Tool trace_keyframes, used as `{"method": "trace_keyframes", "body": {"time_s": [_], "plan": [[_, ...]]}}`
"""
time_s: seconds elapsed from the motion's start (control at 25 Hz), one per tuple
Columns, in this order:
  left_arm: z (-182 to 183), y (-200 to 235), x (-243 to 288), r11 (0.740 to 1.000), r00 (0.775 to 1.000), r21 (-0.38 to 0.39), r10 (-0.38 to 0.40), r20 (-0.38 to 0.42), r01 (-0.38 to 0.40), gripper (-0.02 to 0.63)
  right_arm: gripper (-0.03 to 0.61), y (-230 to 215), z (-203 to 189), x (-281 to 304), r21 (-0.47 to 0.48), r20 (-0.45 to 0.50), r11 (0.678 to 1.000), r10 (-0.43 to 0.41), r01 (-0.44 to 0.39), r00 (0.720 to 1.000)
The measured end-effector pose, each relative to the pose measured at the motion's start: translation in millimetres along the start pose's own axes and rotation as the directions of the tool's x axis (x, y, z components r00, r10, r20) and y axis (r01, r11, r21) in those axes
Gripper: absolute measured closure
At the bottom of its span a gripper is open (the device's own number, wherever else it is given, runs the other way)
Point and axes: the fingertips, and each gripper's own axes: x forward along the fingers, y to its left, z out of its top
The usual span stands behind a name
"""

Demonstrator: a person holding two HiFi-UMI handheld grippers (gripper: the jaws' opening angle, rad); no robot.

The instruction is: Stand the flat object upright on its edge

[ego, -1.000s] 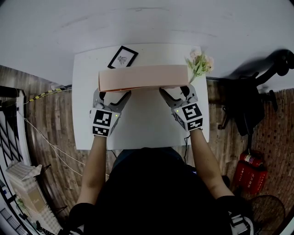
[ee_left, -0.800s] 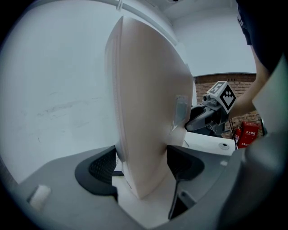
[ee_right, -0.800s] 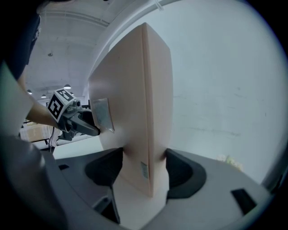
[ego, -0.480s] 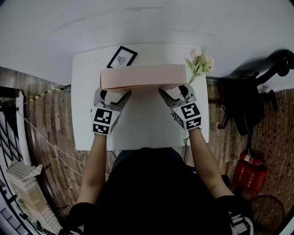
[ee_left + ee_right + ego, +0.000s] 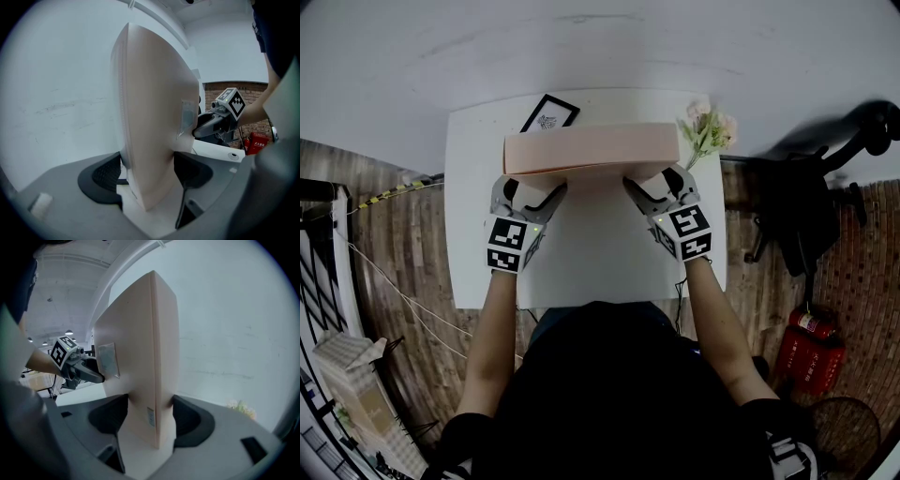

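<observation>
The left gripper and the right gripper each squeeze the flat pale pink cardboard box, one near each end. The box is over the far half of the white table. They should tip it evenly, set its long edge down flat, and let go slowly. A black picture frame and pink flowers stand just behind it.

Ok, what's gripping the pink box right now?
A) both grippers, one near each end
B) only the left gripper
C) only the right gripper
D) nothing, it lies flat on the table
A: the left gripper and right gripper each have their jaws closed on the pink box, toward opposite ends.
</observation>
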Motion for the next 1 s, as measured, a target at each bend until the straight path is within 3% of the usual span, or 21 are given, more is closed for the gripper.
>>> {"method": "trace_keyframes", "body": {"time_s": [1.0], "plan": [[1.8,-1.4,2.3,1.0,1.0,0.015,-0.026,-0.012,0.026,0.249,0.268,-0.5,0.0,0.9,-0.004,-0.01,1.0,0.027,-0.027,1.0]]}}
